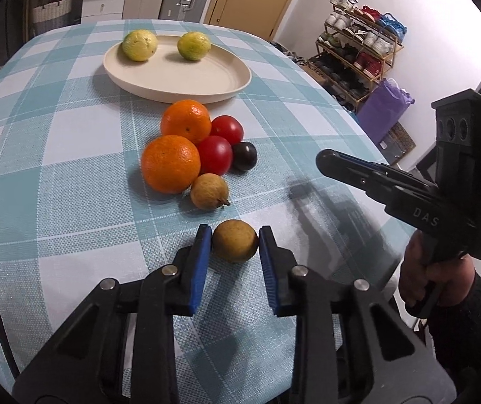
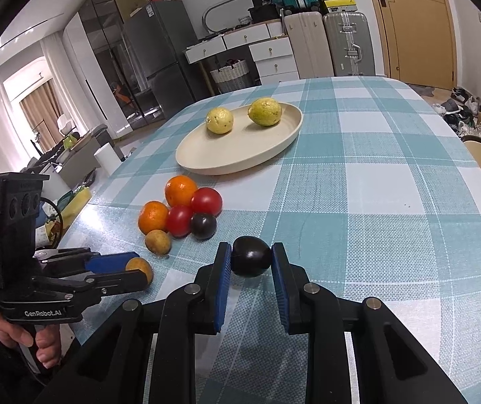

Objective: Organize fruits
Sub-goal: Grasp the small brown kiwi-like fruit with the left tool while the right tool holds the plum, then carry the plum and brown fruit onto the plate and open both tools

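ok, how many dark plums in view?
2. One plum sits between the right gripper's jaws, gripped just above the checked cloth. The other plum rests in the fruit cluster, beside the nearer tomato. More could be hidden behind the oranges.

Evenly lit indoor scene, bright and diffuse — light from overhead. Soft shadows under the fruit cluster (image 1: 193, 155) and beneath the plate (image 1: 176, 74); a broader, faint shadow on the tablecloth (image 1: 324, 202) at near right. Mild sheen on the cloth at far left in the right wrist view. Strong fisheye curvature, dark vignette in all corners. Centre sharp — edges slightly soft.
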Demonstrator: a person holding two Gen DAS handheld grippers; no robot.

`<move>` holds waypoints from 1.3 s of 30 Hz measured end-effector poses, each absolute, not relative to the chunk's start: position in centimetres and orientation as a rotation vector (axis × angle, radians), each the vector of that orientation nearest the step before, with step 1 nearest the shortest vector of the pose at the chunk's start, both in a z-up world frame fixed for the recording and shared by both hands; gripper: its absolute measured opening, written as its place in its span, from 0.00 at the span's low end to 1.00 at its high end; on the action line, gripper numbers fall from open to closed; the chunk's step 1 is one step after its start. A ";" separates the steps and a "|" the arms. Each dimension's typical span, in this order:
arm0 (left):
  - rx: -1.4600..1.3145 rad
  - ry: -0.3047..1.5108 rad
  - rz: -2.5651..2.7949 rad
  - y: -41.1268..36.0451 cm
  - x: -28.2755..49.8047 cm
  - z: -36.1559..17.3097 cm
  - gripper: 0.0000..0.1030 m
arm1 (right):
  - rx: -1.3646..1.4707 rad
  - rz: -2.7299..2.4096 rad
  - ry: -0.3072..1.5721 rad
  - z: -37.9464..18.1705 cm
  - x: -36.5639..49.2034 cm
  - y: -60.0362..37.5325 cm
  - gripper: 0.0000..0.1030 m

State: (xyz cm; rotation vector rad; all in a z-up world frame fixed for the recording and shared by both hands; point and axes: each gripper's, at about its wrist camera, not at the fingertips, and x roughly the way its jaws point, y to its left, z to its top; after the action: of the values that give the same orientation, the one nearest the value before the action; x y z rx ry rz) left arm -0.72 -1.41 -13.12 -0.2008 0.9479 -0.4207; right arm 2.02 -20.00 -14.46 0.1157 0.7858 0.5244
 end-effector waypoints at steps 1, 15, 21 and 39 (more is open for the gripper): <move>-0.203 0.945 -0.421 -1.4 -0.8 -13.1 0.25 | 0.116 0.526 0.786 -14.4 2.0 -20.0 0.24; -0.269 0.896 -0.469 0.0 0.0 -10.5 0.25 | 0.122 0.564 0.785 -14.0 3.0 -19.0 0.24; -0.306 0.861 -0.453 2.2 2.1 -8.6 0.25 | 0.127 0.598 0.788 -13.6 4.4 -18.1 0.24; -0.340 0.825 -0.415 5.4 16.2 -5.6 0.25 | 0.120 0.675 0.786 -11.1 13.5 -14.1 0.24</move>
State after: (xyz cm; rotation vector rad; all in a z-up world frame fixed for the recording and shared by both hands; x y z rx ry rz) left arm 16.17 5.40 -5.65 -0.3401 0.8253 -0.4149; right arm 13.49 -14.14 -11.09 0.1203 0.7856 0.6752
